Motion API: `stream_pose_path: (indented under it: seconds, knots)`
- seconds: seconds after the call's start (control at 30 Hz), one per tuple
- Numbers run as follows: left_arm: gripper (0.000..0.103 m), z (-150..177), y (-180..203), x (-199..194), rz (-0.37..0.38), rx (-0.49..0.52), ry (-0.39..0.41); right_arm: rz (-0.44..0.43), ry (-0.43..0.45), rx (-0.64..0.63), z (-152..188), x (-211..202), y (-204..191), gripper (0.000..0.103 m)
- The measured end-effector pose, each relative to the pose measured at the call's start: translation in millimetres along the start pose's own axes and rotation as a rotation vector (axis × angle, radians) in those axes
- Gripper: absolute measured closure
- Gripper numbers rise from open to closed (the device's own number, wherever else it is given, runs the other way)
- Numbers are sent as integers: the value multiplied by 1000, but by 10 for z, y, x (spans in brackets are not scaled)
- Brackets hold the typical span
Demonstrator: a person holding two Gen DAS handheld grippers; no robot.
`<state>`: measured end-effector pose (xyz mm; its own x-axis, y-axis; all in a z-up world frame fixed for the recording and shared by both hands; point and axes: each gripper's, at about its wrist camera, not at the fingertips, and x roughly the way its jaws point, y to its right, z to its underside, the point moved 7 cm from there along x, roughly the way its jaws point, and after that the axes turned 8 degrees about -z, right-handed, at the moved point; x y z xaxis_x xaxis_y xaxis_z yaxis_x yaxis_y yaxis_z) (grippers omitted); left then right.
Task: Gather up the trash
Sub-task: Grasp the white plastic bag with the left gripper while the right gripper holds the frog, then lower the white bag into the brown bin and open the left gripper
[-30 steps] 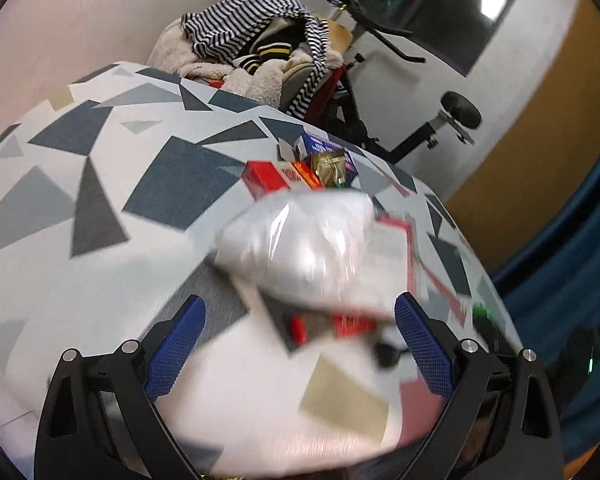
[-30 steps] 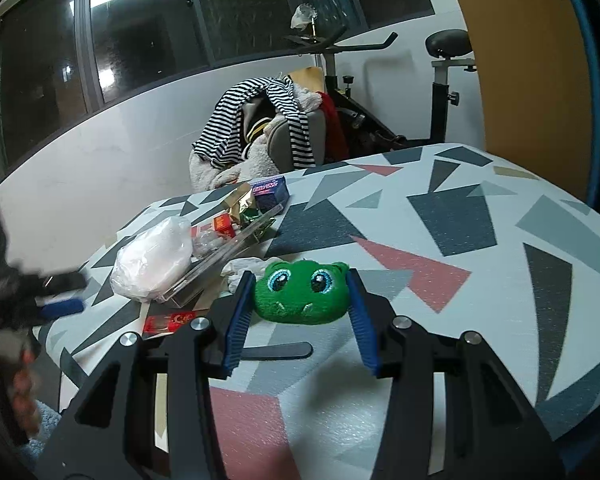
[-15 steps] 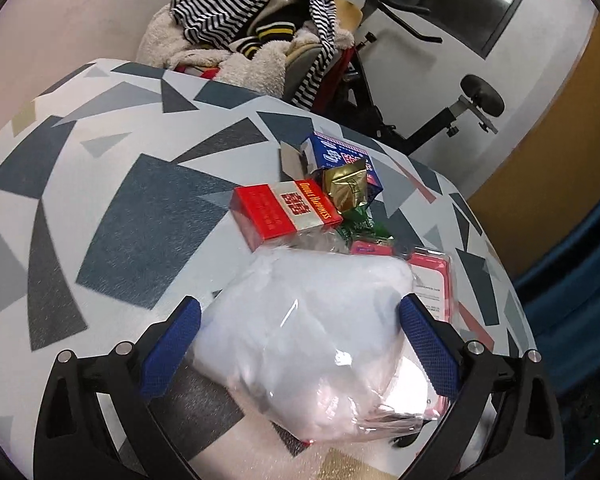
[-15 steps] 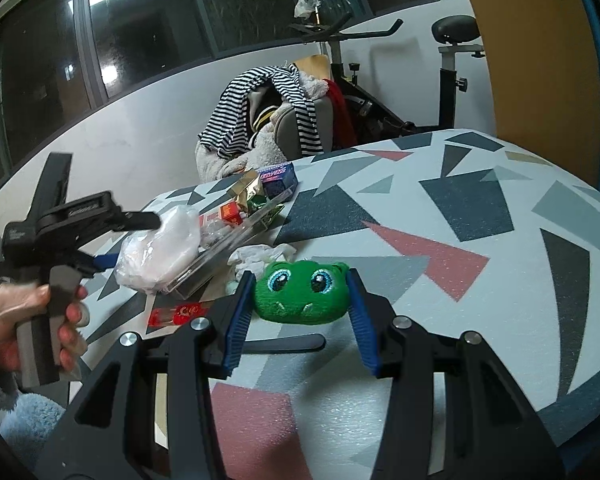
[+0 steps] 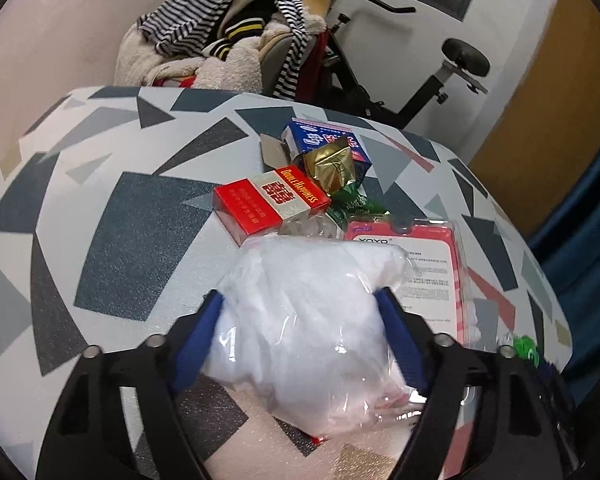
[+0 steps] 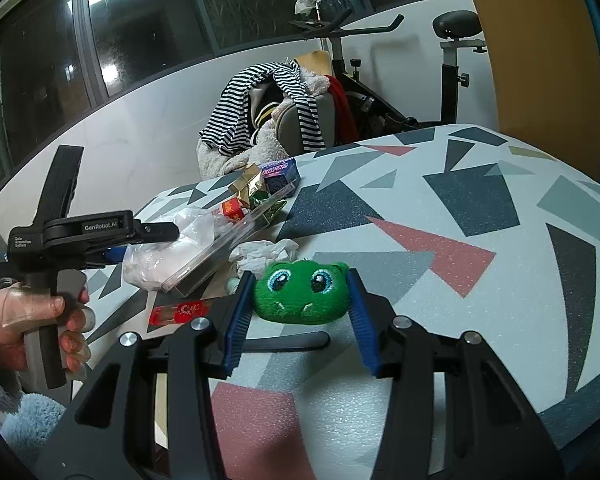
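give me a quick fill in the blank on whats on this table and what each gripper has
1. The left gripper has its jaws closing around a clear plastic ____ of white stuffing.
2. The right gripper holds a plush toy whose colour is ____.
3. The red cigarette box is printed with the words Double ____.
4. The crumpled foil wrapper beside the blue box is ____ in colour.

Missing words: bag; green; Happiness; gold

Pink blister pack (image 5: 432, 264) half hidden by plastic bag (image 5: 312, 320) — label txt too small.
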<state>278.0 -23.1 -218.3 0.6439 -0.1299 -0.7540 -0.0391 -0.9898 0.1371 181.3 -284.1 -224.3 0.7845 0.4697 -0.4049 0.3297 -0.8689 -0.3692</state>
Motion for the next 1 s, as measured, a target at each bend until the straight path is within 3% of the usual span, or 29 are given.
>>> stream_pose_path:
  seconds: [0.13, 0.47, 0.67, 1.0]
  knots:
    - [45, -9, 28, -127, -14, 33, 19, 11, 1, 12, 1, 0, 30, 56]
    - [46, 219, 178, -941, 63, 124, 114, 3, 5, -17, 29, -109, -55, 56]
    - [46, 823, 153, -1367, 100, 189, 106, -12, -18, -71, 95, -288, -275, 56]
    - [45, 2039, 236, -1391, 104, 360, 25, -37, -73, -138, 313, -669, -632, 56]
